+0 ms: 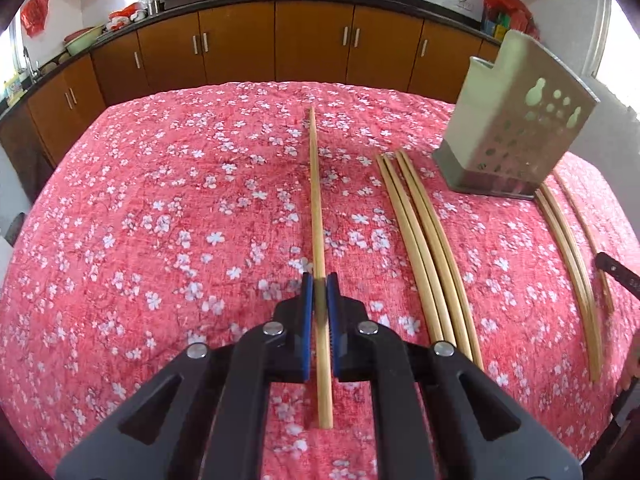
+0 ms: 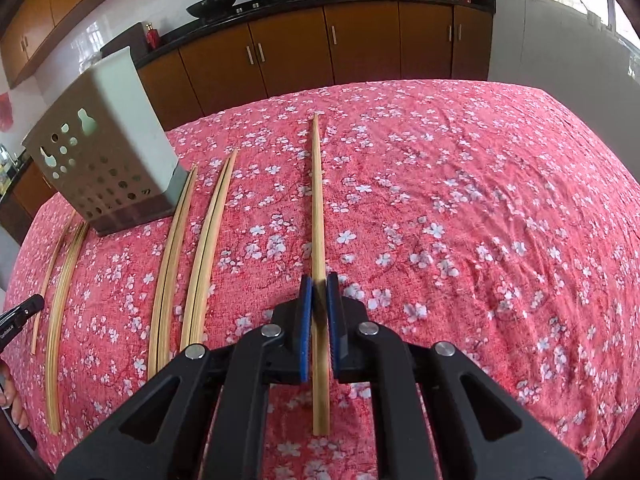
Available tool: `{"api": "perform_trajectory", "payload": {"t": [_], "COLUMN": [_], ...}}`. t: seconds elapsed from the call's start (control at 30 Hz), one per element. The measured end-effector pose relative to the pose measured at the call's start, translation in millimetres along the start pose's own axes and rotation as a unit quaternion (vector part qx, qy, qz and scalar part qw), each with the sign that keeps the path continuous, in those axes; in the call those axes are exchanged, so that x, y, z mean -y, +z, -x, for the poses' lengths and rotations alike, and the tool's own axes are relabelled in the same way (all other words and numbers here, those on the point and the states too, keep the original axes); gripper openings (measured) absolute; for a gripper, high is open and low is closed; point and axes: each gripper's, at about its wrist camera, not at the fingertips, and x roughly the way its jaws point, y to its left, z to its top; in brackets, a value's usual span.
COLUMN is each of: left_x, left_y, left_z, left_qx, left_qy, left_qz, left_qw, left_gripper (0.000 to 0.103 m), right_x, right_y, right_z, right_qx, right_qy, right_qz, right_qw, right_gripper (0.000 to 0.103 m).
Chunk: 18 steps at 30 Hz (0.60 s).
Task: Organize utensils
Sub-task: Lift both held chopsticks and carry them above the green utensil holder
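Note:
My left gripper (image 1: 320,280) is shut on a bamboo chopstick (image 1: 316,200) that points away over the red floral tablecloth. My right gripper (image 2: 319,282) is shut on another bamboo chopstick (image 2: 317,208). A grey perforated utensil holder (image 1: 516,120) stands right of the left gripper; in the right wrist view the holder (image 2: 100,152) is at the far left. Several loose chopsticks (image 1: 424,240) lie on the cloth beside it, and more (image 1: 568,264) lie past the holder. In the right wrist view, loose chopsticks (image 2: 192,256) lie between holder and gripper.
The table with the red floral cloth (image 1: 160,220) ends at a far edge before brown kitchen cabinets (image 1: 240,44). The other gripper's tip shows at the right edge of the left view (image 1: 616,274) and at the left edge of the right view (image 2: 22,310).

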Motion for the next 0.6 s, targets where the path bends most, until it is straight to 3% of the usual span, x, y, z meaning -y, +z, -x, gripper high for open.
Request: {"api": "perform_trajectory", "payload": {"t": [0.3, 0.6], "left_x": [-1, -5], "left_y": [-24, -19], "left_z": [23, 26], "left_qx": [0.012, 0.01], "left_qy": [-0.008, -0.005], "left_qz": [-0.013, -0.004], "left_qw": [0.9998, 0.9999], "left_gripper": [0.009, 0.008], "right_x": [4, 2], "right_y": [-16, -17], "right_z": [17, 28], "right_qx": [0.003, 0.014], "right_qy": [-0.001, 0.006], "right_qz": [0.0, -0.001], "right_qw": [1.0, 1.0], "right_gripper": [0.009, 0.008]}}
